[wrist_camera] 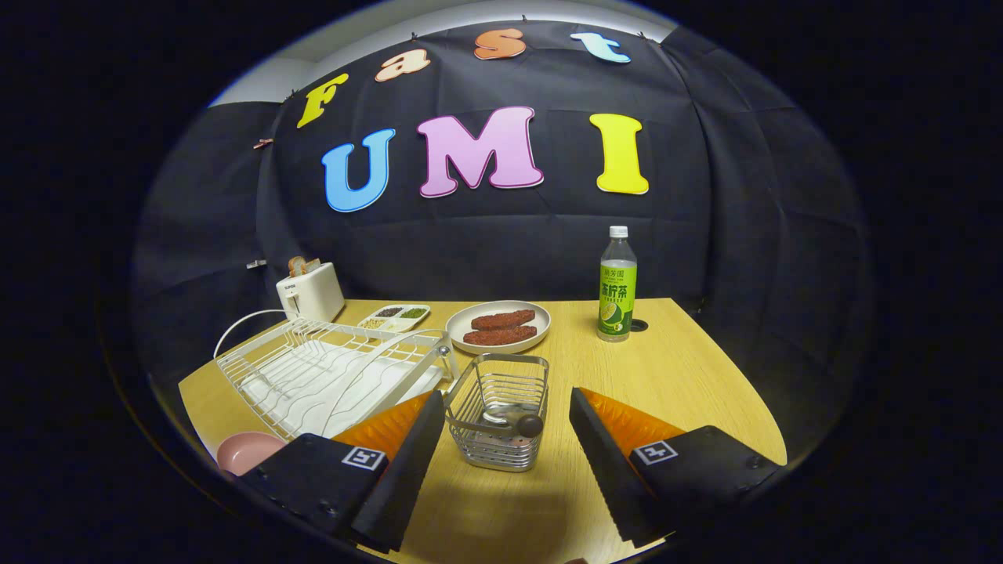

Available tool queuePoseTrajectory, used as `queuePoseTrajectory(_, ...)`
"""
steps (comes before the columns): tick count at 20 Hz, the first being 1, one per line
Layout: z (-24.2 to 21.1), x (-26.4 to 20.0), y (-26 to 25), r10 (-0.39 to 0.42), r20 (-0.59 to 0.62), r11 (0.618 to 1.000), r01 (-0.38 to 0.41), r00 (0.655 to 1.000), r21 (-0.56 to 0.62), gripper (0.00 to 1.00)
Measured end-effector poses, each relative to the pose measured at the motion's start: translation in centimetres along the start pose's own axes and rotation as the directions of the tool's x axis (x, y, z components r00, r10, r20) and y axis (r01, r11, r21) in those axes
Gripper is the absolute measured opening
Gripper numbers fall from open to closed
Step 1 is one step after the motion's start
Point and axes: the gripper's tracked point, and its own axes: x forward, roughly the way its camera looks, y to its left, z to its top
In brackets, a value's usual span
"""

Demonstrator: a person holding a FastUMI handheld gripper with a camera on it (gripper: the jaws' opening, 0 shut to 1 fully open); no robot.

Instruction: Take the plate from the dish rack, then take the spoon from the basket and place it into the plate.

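Gripper view: one spoon (523, 424), one basket (499, 407).

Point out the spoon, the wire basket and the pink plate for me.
spoon (530, 425): gripper view, its dark rounded end inside the basket.
wire basket (517, 359): gripper view, far top rim, between the open tongs (508, 462).
pink plate (248, 450): gripper view, its inner surface, beside the dish rack (329, 374).

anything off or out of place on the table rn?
Nothing spilled or damaged. One oddity: the pink plate sits on the table beside the dish rack, not in it. The spoon lies in the wire basket between the open gripper's fingers.
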Motion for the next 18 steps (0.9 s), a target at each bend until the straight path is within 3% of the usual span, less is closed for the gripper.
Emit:
queuePoseTrajectory(2, -0.2, 0.4, 0.9, 0.025, 0.007, 1.000, -0.025, 1.000, 0.001, 0.98)
queuePoseTrajectory(6, 0.3, 0.9, 1.0, 0.019, 0.049, 0.998, -0.016, 0.999, -0.055, 0.77)
queuePoseTrajectory(12, 0.0, 1.7, 1.9, 0.035, 0.055, 0.997, -0.032, 0.998, -0.066, 0.75)
queuePoseTrajectory(14, 0.2, 2.4, 2.4, 0.042, 0.069, 0.997, -0.038, 0.997, -0.069, 0.69)
queuePoseTrajectory(18, 0.6, 3.0, 2.9, 0.025, 0.085, 0.996, -0.017, 0.996, -0.085, 0.46)
